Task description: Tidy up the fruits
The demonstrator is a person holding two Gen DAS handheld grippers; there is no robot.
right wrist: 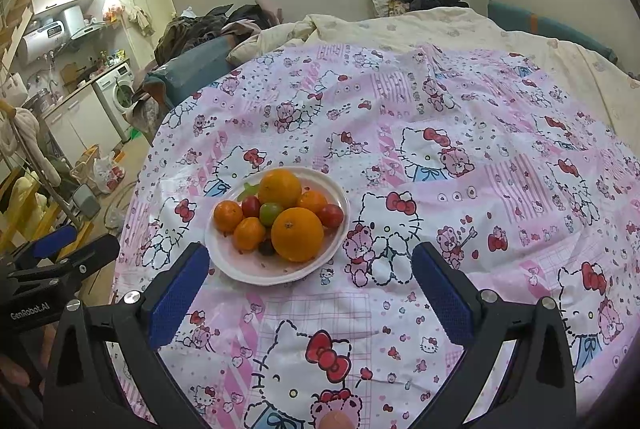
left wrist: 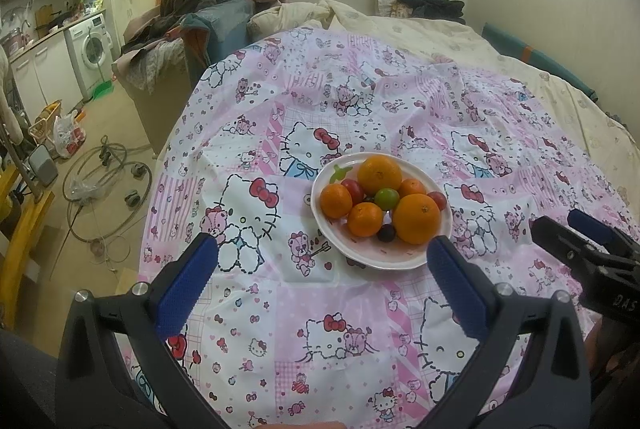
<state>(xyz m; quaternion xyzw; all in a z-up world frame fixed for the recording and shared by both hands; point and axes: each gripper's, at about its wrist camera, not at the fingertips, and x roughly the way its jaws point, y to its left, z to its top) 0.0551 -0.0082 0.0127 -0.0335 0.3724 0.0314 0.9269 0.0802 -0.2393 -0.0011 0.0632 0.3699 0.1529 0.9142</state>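
Pink cartoon-cat patterned cloth (left wrist: 360,101) covers the surface, with a cluttered kitchen corner and white washing machine (left wrist: 90,49) beyond. The left gripper (left wrist: 322,257) and right gripper (right wrist: 310,263) both gape wide, empty. The white plate of oranges and small fruits (right wrist: 236,265) sits just ahead of the jaws. A dark small fruit (right wrist: 266,248) is half hidden.

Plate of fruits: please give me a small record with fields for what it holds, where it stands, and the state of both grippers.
plate: white plate, on the patterned cloth
large oranges: two
small oranges: three visible
green fruit: one, in the middle
left gripper: open, empty, short of the plate
right gripper: open, empty
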